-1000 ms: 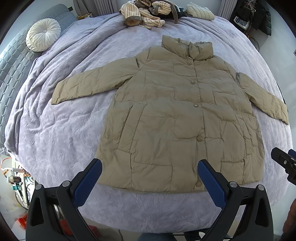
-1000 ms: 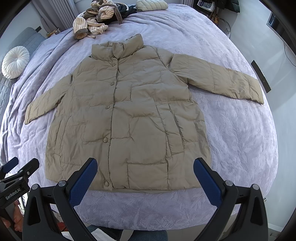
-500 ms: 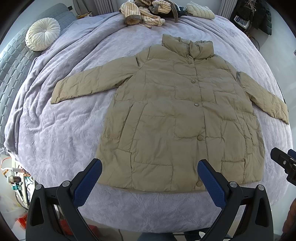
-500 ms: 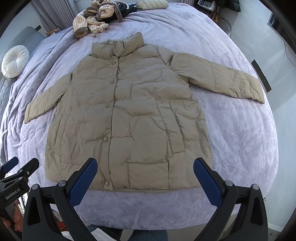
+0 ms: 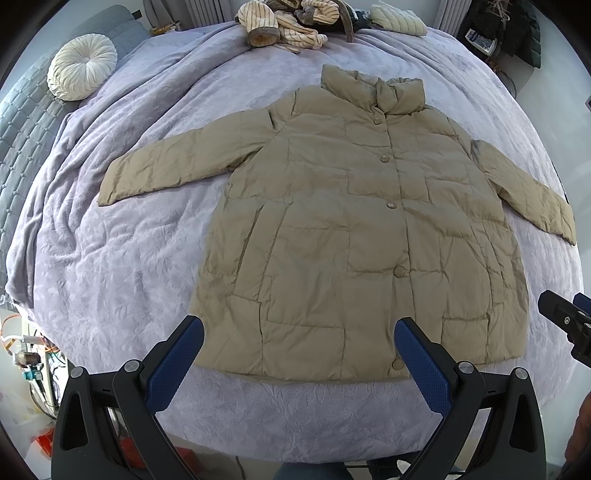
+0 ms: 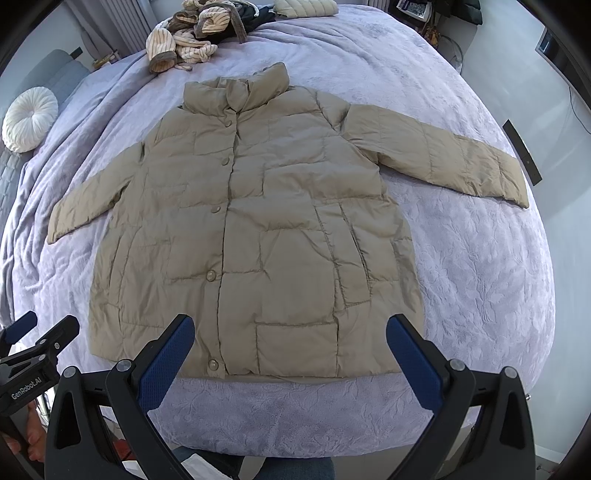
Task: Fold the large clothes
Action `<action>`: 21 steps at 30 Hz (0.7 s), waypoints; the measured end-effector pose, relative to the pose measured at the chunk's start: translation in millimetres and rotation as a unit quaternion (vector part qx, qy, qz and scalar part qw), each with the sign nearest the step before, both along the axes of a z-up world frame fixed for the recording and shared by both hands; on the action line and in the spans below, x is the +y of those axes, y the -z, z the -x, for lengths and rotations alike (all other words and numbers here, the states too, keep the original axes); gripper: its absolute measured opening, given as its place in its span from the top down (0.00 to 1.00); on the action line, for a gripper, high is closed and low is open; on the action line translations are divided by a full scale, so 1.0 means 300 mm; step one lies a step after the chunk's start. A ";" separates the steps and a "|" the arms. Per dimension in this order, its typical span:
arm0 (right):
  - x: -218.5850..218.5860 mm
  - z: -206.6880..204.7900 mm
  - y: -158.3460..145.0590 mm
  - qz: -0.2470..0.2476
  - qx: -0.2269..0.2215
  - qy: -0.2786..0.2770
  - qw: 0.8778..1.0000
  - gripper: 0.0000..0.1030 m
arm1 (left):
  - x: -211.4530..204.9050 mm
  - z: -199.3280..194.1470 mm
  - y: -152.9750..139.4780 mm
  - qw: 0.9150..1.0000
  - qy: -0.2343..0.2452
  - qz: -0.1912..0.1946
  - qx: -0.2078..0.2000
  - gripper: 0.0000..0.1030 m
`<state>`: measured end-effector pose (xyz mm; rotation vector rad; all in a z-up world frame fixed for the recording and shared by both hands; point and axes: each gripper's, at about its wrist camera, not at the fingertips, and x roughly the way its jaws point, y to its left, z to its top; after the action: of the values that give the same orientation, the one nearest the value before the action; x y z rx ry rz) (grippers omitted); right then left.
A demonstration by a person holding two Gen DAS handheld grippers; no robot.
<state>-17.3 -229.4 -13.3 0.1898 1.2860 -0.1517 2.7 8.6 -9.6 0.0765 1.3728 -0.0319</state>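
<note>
A tan quilted puffer jacket (image 5: 354, 229) (image 6: 258, 229) lies flat and buttoned on the lilac bed cover (image 5: 122, 266) (image 6: 476, 266), collar far, hem near, both sleeves spread outward. My left gripper (image 5: 299, 354) hovers open over the hem, left of the button line, with nothing between its blue pads. Over the hem's right half hangs my right gripper (image 6: 290, 347), also open and empty. The right gripper's tip (image 5: 565, 321) shows at the left wrist view's right edge, and the left gripper's tip (image 6: 33, 343) shows at the right wrist view's left edge.
A heap of striped clothes (image 5: 288, 22) (image 6: 192, 33) and a pale quilted garment (image 5: 397, 20) lie at the bed's far end. A round white cushion (image 5: 81, 66) (image 6: 27, 118) sits far left on a grey quilted surface (image 5: 22, 122). Cables and clutter (image 5: 29, 354) are on the floor at left.
Both views have shifted slightly, so the jacket sits a little lower in frame. Both grippers stay open and the jacket has not moved.
</note>
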 end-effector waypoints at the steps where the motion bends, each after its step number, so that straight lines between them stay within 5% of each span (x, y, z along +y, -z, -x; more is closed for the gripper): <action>1: 0.002 -0.002 0.001 0.000 0.001 -0.001 1.000 0.00 | 0.002 0.000 0.002 1.000 0.000 0.001 0.001 0.00; 14: 0.113 -0.101 0.020 0.007 0.011 -0.027 1.000 0.00 | 0.161 -0.066 0.063 0.999 -0.031 0.006 -0.015 0.00; 21: 0.238 -0.238 0.084 -0.012 0.026 -0.050 0.998 0.00 | 0.374 -0.177 0.161 0.994 -0.082 0.064 -0.021 0.00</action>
<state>54.2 -158.0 -38.6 0.1426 1.3471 -0.0551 56.0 120.9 -58.0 -0.1425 1.3281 0.0197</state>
